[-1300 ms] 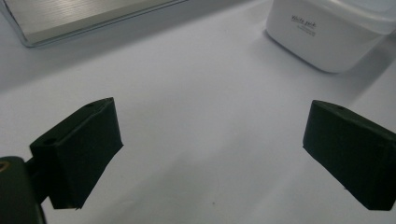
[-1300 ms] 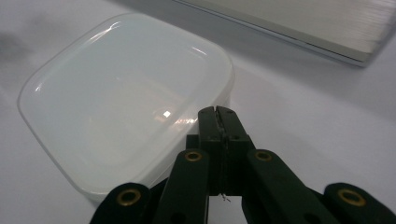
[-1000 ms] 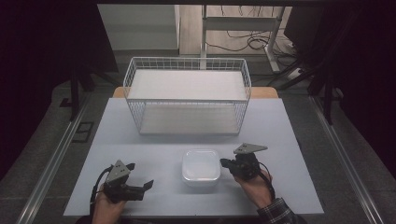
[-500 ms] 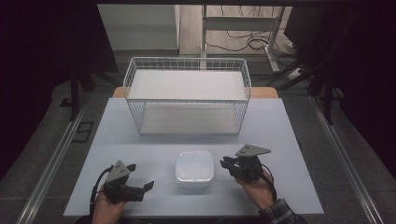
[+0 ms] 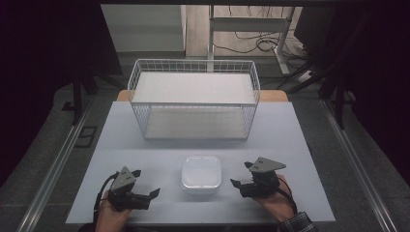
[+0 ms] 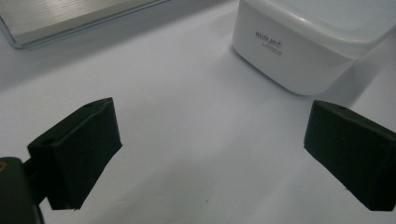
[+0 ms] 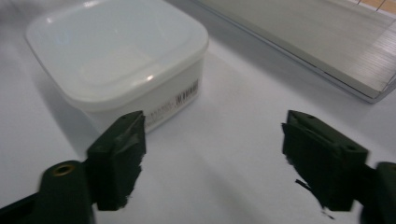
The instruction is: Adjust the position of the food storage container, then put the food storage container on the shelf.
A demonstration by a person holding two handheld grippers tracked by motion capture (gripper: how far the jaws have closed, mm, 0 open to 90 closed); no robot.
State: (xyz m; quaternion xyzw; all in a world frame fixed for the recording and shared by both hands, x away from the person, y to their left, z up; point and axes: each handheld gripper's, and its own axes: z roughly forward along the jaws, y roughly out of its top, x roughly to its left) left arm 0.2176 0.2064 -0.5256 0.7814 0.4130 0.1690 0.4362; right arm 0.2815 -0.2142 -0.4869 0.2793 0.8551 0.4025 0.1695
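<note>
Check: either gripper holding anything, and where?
Nothing held. The left gripper and right gripper are both open, flanking the white square lidded plastic container without touching it.

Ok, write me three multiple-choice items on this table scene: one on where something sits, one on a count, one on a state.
1. Where is the white lidded container?
A. Inside the wire basket
B. On the table between the two grippers
C. Held in the left gripper

2. How many wire baskets stand on the table?
A. One
B. Two
C. Three

3. How do the right gripper's jaws stand?
A. Shut on the container
B. Shut on nothing
C. Open, with nothing between them

Key: 1 B, the high view shows it on the table between the left gripper and the right one. 2 A, one basket at the far side. 3 C, the right gripper view shows bare table in the wide gap.
</note>
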